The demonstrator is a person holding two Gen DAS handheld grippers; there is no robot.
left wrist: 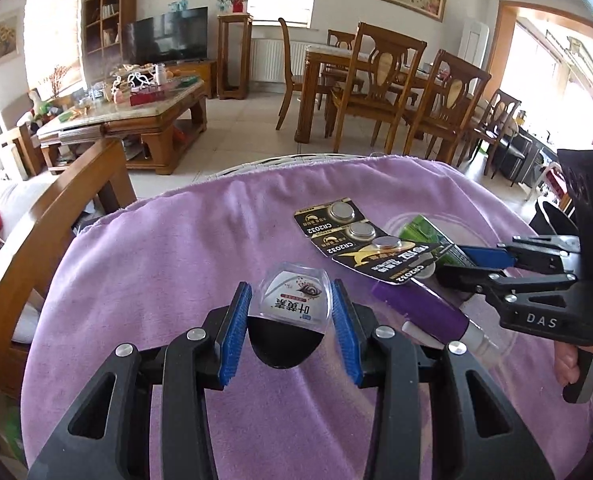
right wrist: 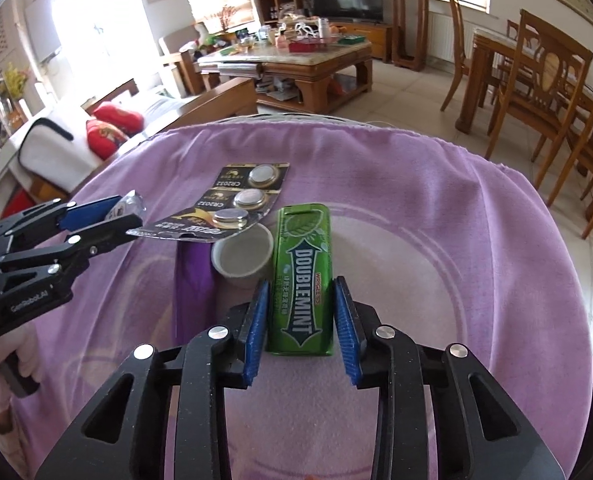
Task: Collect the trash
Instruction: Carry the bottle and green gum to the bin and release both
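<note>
My left gripper [left wrist: 291, 300] is shut on a small clear plastic case with a printed label [left wrist: 294, 300], held over the purple cloth [left wrist: 176, 248]; the case also shows in the right wrist view [right wrist: 126, 206]. My right gripper [right wrist: 301, 308] straddles a green Doublemint gum pack [right wrist: 301, 276] lying on the cloth; its blue pads sit close to the pack's sides, contact unclear. A black card of CR2032 coin batteries [right wrist: 240, 200] lies beyond, over a purple tube [right wrist: 194, 276] and beside a small white cup [right wrist: 242, 256]. The card [left wrist: 348, 236] and tube [left wrist: 416, 308] show in the left view.
The cloth covers a round table with a white rim [right wrist: 280, 118]. Beyond are a wooden sofa arm [left wrist: 56, 216], a cluttered coffee table [left wrist: 136, 108], and a dining table with chairs [left wrist: 376, 80] on a tiled floor.
</note>
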